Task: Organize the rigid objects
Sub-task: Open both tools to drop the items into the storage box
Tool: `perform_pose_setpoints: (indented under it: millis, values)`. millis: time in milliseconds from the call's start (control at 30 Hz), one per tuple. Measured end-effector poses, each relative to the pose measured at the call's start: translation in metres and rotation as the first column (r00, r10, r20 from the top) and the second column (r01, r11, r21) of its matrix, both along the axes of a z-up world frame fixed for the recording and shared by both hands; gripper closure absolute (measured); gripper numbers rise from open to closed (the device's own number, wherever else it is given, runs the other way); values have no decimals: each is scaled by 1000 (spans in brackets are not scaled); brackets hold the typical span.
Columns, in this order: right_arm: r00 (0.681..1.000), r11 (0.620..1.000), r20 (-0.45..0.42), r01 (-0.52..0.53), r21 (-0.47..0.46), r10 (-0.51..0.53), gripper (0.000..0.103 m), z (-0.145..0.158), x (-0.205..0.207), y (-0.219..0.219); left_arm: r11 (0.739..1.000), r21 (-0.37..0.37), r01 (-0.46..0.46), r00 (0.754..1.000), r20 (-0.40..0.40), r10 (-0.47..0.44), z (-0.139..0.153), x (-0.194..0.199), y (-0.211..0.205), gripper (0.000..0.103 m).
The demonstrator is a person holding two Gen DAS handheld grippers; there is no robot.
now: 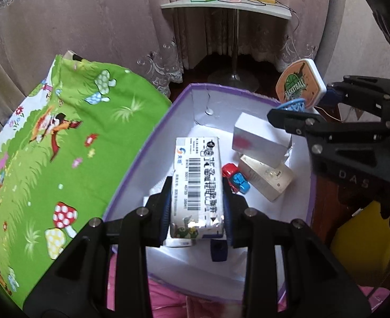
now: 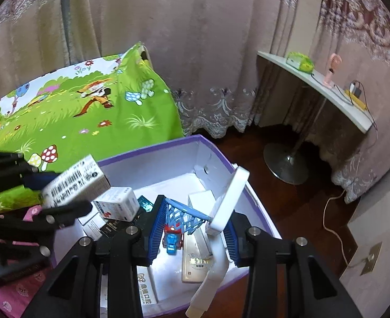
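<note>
Holding two things over the purple-rimmed storage box (image 1: 141, 145) right now, one per hand. Left gripper (image 1: 197, 206) clenched on the barcode carton (image 1: 197, 177), pads pressing its two long sides near the camera end, so the carton's long axis runs straight out along the fingers, away from the wrist and toward the far wall of the box. Tilted nose-down too, free end hanging above the bare white floor on the left half of the box. Right gripper (image 2: 192, 228) clamped on the toy basketball hoop (image 2: 229, 196), blue net sticking out between the fingers, white backboard leaning up and right, white stand trailing down toward the near rim.

Relation that matters for the drop, going by the left wrist view: open floor lies directly ahead of and under the carton, while the silver box (image 1: 261, 143), the cream box (image 1: 266, 177) and the little red and blue toy car (image 1: 236, 177) all sit to its right, well apart from the left wall. So probably just lower along that same axis and let go, keeping it parallel to the left wall. Hoop sits over the crowded right side, above the car and cream box, so probably trickier to land flat. Can't tell how high either thing hangs off the floor.
</note>
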State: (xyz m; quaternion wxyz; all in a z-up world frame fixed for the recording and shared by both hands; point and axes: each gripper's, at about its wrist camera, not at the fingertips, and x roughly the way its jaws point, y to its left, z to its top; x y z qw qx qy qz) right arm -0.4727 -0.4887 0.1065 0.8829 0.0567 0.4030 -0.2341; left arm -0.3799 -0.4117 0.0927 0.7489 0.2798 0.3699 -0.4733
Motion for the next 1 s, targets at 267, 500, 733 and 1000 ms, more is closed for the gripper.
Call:
perform_pose_setpoints:
  millis: [267, 500, 733, 1000]
  values:
    - [999, 998, -16, 46, 43, -46, 62, -21, 10, -4, 999, -33, -25, 997, 75, 28, -1, -8, 9, 66]
    - [998, 996, 23, 54, 69, -56, 37, -12, 19, -3, 980, -185, -73, 980, 169, 105, 36, -5, 29, 18]
    - [997, 996, 32, 69, 50, -71, 33, -1, 9, -4, 947, -299, -118, 950, 242, 195, 76, -9, 49, 2]
    - [998, 997, -5, 66, 35, -66, 31, 1, 2, 6, 970, -180, -161, 973, 139, 187, 58, 7, 43, 1]
